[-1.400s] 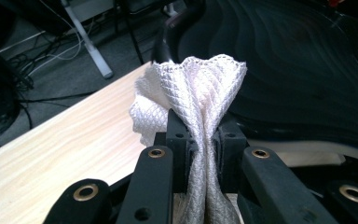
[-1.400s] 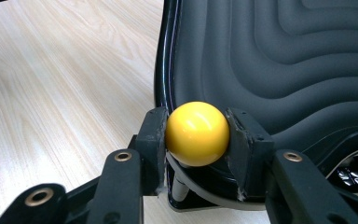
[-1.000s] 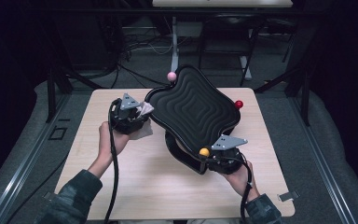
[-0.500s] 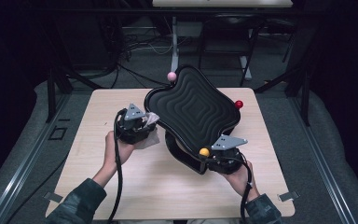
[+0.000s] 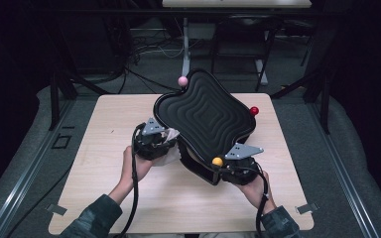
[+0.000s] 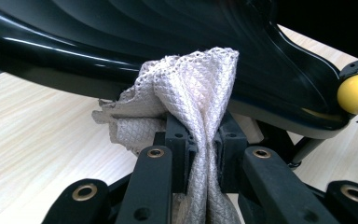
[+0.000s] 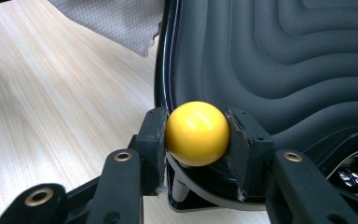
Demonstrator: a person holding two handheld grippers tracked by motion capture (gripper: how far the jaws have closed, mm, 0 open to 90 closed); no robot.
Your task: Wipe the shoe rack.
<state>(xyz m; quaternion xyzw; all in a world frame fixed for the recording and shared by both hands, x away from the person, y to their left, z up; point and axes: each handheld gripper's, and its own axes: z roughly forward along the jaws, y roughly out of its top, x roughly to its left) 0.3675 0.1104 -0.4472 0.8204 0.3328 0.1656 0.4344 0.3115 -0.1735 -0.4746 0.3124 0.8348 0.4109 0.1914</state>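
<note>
A black tray-like object (image 5: 206, 114) with a ribbed, wavy top stands tilted on the table, with ball knobs at its corners. My right gripper (image 7: 197, 135) is shut on the yellow ball (image 7: 196, 133) at its near corner (image 5: 218, 161). My left gripper (image 6: 204, 140) is shut on a beige waffle-weave cloth (image 6: 191, 93), bunched against the glossy black edge of the tray (image 6: 121, 42). From above, the left gripper (image 5: 164, 141) and the cloth (image 5: 171, 135) sit at the tray's left edge, with the right gripper (image 5: 223, 166) at the tray's near corner.
A pink ball (image 5: 182, 81) and a red ball (image 5: 254, 110) stick out at the tray's far and right corners. The light wooden table (image 5: 104, 124) has bare room on its left and near side. Dark frames and cables stand beyond its far edge.
My left hand has moved right and down with the cloth, from out at the table's left to the tray's left edge. The right hand and the tray have stayed put.
</note>
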